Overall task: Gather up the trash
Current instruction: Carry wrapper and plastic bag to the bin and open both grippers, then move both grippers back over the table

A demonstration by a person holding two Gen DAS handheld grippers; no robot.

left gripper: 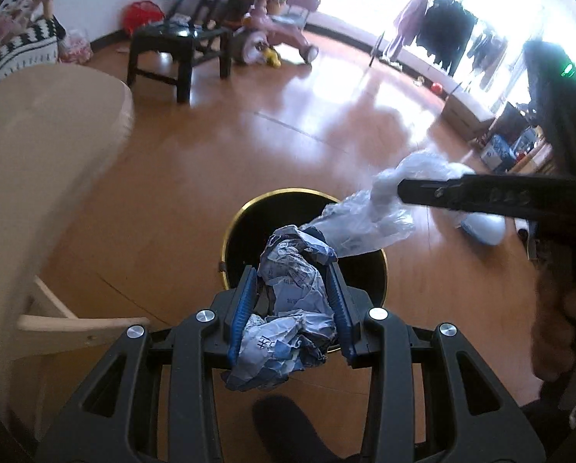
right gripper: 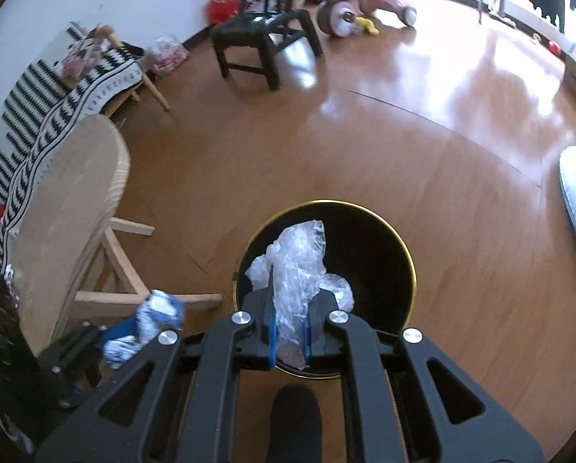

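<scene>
My left gripper (left gripper: pixel 293 274) is shut on a crumpled blue-and-white printed paper (left gripper: pixel 288 301), held over the near rim of a black bin with a gold rim (left gripper: pixel 230 227) on the wooden floor. My right gripper (right gripper: pixel 290 297) is shut on a clear crumpled plastic bag (right gripper: pixel 297 266), which hangs above the same bin (right gripper: pixel 407 254). In the left wrist view the right gripper (left gripper: pixel 404 191) comes in from the right with the plastic bag (left gripper: pixel 365 223) trailing over the bin's mouth. The crumpled paper (right gripper: pixel 149 324) shows at the lower left of the right wrist view.
A light wooden table (left gripper: pixel 37 146) with angled legs stands left of the bin. A black chair (left gripper: pixel 172 50) and a pink toy trike (left gripper: pixel 276 34) are further back. A pale blue slipper (left gripper: pixel 485 227) lies to the right. A dark foot (right gripper: pixel 295 416) shows below the grippers.
</scene>
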